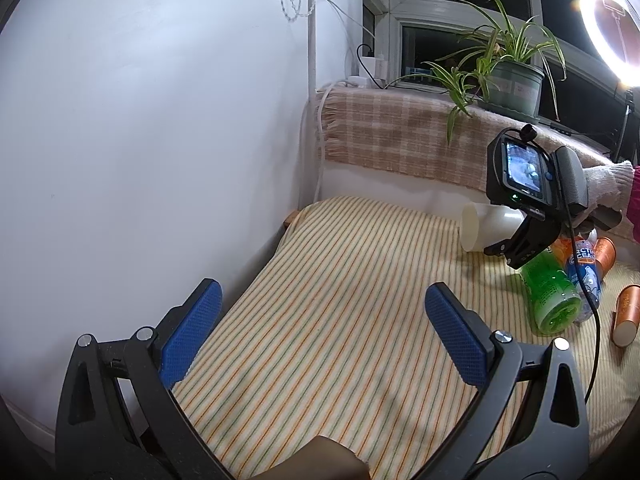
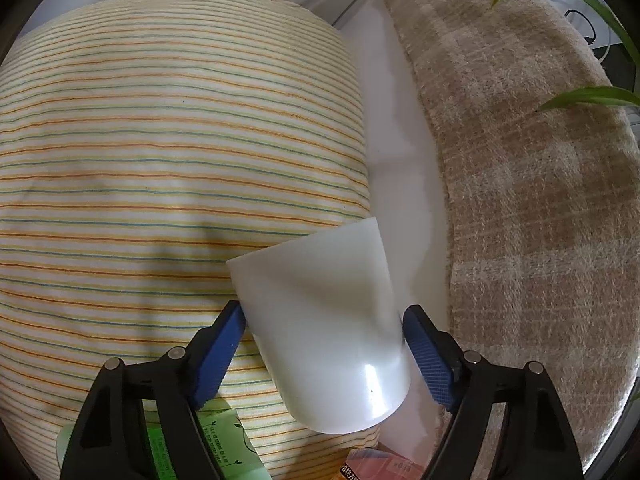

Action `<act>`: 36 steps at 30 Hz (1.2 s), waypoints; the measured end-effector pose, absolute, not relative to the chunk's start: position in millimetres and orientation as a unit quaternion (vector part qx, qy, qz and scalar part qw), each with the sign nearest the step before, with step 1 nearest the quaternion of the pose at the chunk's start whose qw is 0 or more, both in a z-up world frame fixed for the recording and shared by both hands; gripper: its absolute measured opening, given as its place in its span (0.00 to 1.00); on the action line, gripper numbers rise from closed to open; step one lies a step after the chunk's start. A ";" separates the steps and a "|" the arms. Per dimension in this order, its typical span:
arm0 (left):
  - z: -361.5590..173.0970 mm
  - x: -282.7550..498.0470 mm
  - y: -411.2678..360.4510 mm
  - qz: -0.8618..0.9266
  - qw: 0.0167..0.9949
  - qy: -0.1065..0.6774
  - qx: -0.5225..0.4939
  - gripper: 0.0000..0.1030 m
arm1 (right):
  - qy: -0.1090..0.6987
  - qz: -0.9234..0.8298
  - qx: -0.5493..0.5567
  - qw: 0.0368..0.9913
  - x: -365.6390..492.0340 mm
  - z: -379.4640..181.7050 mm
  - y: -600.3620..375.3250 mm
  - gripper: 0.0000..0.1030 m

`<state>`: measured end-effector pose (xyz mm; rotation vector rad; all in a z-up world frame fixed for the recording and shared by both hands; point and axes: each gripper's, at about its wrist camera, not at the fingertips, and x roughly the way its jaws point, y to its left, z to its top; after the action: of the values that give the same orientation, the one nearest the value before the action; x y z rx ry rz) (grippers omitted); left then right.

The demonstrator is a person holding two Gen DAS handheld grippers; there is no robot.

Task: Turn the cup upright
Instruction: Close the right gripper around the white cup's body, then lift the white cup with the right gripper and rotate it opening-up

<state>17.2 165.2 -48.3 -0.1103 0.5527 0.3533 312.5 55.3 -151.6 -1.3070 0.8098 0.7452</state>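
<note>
the striped cloth [image 1: 340, 280] fills the frame's middle. the white cup [image 2: 324, 340] lies on its side at lower centre of the right wrist view, between the right gripper [image 2: 324, 326] fingers, which touch both its sides. the left gripper [image 1: 320, 320], lower frame, is spread wide, holding nothing.

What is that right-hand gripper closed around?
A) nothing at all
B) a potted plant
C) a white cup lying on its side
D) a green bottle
C: in the right wrist view the right gripper has its blue pads against both sides of the white cup, which lies tipped over on the striped cloth.
</note>
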 end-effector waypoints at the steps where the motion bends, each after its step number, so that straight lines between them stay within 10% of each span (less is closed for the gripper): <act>1: -48.3 17.2 165.7 0.174 0.945 0.271 -0.054 1.00 | 0.356 0.328 -0.575 0.660 312.3 -151.0 56.2 0.79; 36: -13.2 -32.9 136.6 0.125 0.966 0.224 -0.033 1.00 | 0.285 0.436 -0.180 0.835 141.8 7.0 -49.6 0.74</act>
<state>-32.9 136.6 -13.2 -0.0659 0.4537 0.2532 141.8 -49.6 7.0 -0.3821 0.6035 0.9225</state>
